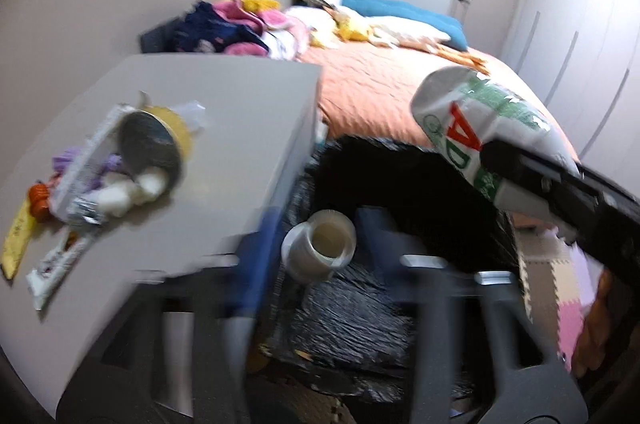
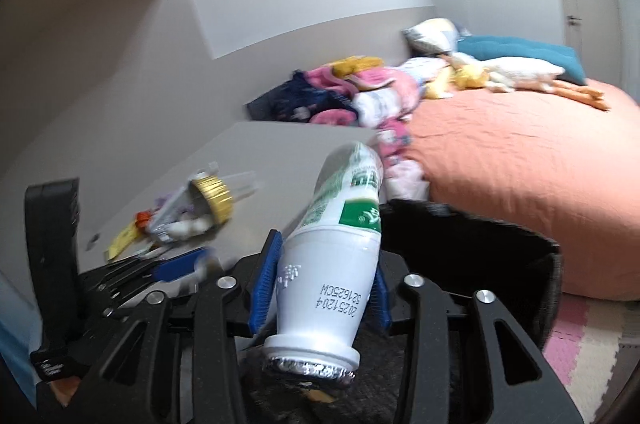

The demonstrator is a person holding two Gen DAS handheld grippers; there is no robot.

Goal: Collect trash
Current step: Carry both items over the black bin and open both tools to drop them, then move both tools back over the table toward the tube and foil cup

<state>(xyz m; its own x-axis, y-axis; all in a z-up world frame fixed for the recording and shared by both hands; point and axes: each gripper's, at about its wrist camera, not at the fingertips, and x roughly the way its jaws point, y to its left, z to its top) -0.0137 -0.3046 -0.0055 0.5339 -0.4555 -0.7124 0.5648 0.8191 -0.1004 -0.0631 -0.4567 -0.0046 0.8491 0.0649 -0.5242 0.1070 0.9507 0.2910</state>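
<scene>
Black trash bag [image 1: 400,184] below my spread, empty left gripper [image 1: 320,244]; right gripper [image 2: 320,288] brackets bottle [image 2: 332,264], grip unclear; cluttered cabinet [image 1: 240,104] alongside.

1. The bottle [image 2: 340,256] between the right jaws is white with a green label and red lettering.
2. The bag [image 1: 352,308] below the jaws is black.
3. The bed [image 2: 520,192] beyond has an orange cover.

Open black trash bag [image 1: 400,192] directly below, mouth wide and unobstructed save for a clear cup [image 1: 320,244] at its near left edge. Hemmed left by the bench [image 1: 224,104] corner, cluttered with a tipped tin [image 1: 150,144] and wrappers [image 1: 60,256]. Blocked right by the orange bed [image 2: 520,192]. Crowded above by a white bottle [image 2: 336,256] between the right gripper [image 2: 320,288] pads.
</scene>
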